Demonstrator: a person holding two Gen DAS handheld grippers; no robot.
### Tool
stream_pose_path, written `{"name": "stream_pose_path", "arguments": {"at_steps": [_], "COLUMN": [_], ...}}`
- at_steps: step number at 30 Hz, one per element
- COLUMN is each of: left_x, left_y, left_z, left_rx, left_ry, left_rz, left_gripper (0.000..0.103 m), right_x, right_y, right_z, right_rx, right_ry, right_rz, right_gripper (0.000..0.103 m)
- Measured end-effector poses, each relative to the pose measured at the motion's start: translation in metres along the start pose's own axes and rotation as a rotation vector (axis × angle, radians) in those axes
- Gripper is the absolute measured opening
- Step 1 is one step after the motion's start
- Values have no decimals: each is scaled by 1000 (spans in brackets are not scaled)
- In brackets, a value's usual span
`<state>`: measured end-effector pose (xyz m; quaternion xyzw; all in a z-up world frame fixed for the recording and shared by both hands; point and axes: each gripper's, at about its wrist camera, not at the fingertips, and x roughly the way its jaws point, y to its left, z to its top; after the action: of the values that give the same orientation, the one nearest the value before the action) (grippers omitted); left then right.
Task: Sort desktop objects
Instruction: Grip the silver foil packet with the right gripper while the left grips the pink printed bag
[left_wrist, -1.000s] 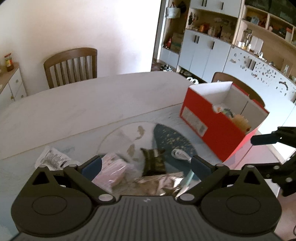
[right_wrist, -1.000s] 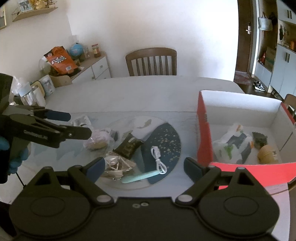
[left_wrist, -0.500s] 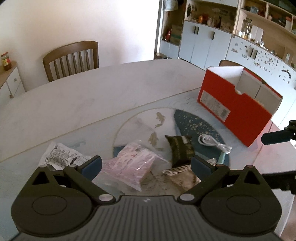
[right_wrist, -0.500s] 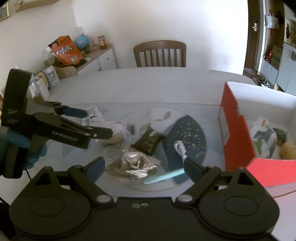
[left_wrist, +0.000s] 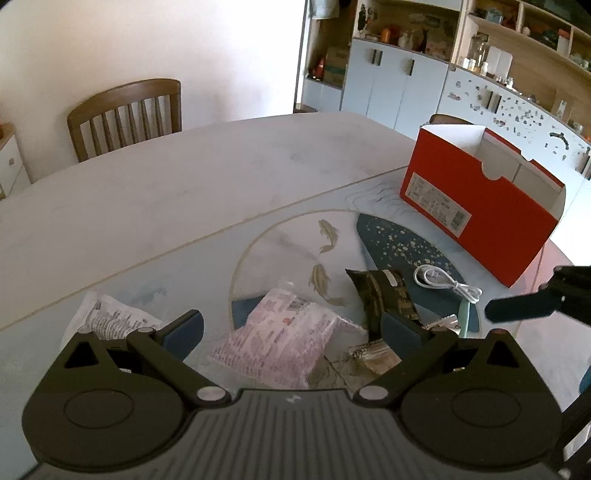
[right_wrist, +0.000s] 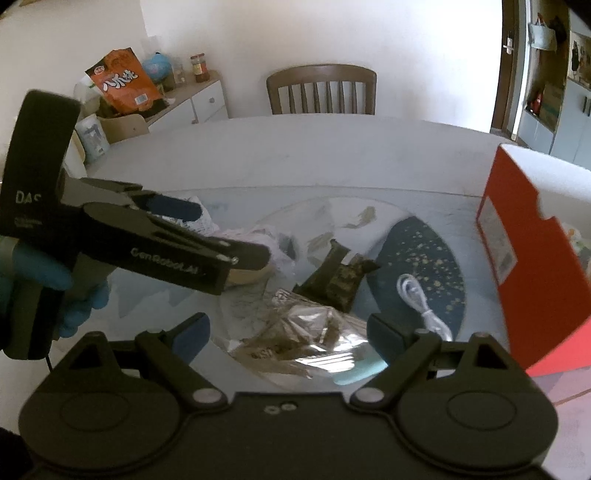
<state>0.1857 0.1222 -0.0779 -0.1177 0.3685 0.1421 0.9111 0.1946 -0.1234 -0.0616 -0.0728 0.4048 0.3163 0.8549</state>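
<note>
A pink packet (left_wrist: 280, 339) lies on the table between the fingers of my open left gripper (left_wrist: 291, 332). Beside it lie a white printed packet (left_wrist: 107, 317), a dark green packet (left_wrist: 388, 295), a silver foil bag (right_wrist: 299, 332), a white cable (left_wrist: 443, 280) and a mint green stick (right_wrist: 354, 373). My right gripper (right_wrist: 288, 332) is open and empty over the foil bag. The left gripper also shows in the right wrist view (right_wrist: 229, 236), above the pink packet. A red box (left_wrist: 476, 206) stands at the right, with several items inside.
A wooden chair (left_wrist: 125, 114) stands behind the table. A sideboard (right_wrist: 184, 99) with an orange bag is at the far left. Cabinets and shelves (left_wrist: 406, 81) line the back right. The table mat has a dark blue patch (left_wrist: 399, 243).
Both grippers have pulled back and to the left from the red box. The left gripper has come down over the pink packet. The right gripper now faces the foil bag.
</note>
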Motion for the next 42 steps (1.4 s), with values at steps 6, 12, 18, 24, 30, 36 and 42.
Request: {"name": "stream_pose_path", "arguments": {"at_steps": [6,12,18,24,30,36,42], "left_x": [8,19,27,31,35,33,26], "left_y": [6,5,6,3,3,5,2], "left_z": [2,-2,-10,-14,-18,-18,-15], "left_rx": [-7,-1,-15,-9,-13,-19,-19], "left_ry": [-1,16,31,36,49,39,19], "left_rz": [-15,-20,-22,-16,-1,1,7], "left_gripper": [103,103,102,102,84,60,57], "right_x": [19,36,44,44,44,42,34], "right_y": [2,6,11,9,9,8,10], "right_z": [6,2,-8,-8,-9,-10,-9], "right_rx": [65,48,17,17,8,20,24], "right_ry": [23,70,112,110,105,100,85], "right_rz": [-37,-102,-146,-141,-137,-130,-116], "right_gripper": [88,84,70,64,59,55,53]}}
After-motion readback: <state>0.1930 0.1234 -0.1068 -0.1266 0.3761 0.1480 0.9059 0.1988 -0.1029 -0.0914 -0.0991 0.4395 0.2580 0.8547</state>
